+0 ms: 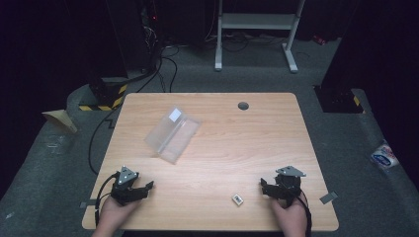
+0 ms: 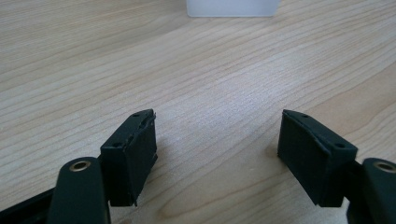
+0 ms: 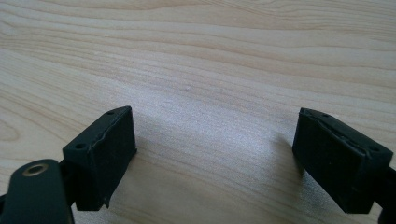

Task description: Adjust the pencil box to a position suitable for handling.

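Note:
A clear plastic box [image 1: 172, 133] with a white label lies open near the middle of the wooden table [image 1: 257, 143]; its frosted edge [image 2: 232, 8] shows at the top of the left gripper view. A small white card-like piece [image 1: 237, 199] lies near the front edge. My left gripper [image 1: 136, 189] rests at the front left, open, with bare wood between its jaws [image 2: 217, 140]. At the front right my right gripper [image 1: 271, 187] is open too, nothing between its pads [image 3: 215, 149], a little to the right of the small white piece.
A round cable hole [image 1: 243, 105] sits near the table's far edge. Beyond the table stand a white desk frame [image 1: 257, 29], cables and a black-and-yellow striped base [image 1: 106, 96]. A white packet [image 1: 384, 157] lies on the floor at the right.

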Available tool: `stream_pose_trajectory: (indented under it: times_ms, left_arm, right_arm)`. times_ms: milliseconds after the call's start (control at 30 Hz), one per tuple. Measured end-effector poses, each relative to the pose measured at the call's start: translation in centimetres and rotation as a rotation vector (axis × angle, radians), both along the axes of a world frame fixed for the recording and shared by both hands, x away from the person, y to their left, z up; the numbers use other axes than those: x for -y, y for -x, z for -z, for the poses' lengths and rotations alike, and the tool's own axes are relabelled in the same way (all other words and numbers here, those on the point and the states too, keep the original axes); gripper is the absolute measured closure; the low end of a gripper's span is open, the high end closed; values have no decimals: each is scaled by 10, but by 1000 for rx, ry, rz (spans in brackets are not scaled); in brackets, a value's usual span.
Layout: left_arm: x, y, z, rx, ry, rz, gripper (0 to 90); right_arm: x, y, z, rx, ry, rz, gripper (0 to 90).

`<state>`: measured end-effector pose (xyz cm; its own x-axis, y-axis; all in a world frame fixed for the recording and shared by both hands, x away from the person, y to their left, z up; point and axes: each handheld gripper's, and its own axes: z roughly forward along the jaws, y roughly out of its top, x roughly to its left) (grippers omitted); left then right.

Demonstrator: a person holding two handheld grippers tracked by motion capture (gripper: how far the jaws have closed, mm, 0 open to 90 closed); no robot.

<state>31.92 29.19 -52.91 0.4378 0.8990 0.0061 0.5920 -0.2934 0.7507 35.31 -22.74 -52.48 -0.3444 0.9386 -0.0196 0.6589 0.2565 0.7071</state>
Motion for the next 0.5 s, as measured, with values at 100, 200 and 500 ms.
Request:
stream_pose_trajectory:
  times_ms: [100, 200, 500]
  left_arm:
    - [1, 1, 0, -2, 0, -8, 282]
    - [2, 2, 0, -3, 3, -16, 283]
    - [3, 2, -1, -2, -2, -27, 285]
  right_arm:
    - [0, 0, 0, 0, 0, 0, 128]
    - [0, 0, 0, 0, -1, 0, 128]
    - [0, -1, 0, -7, -6, -35, 120]
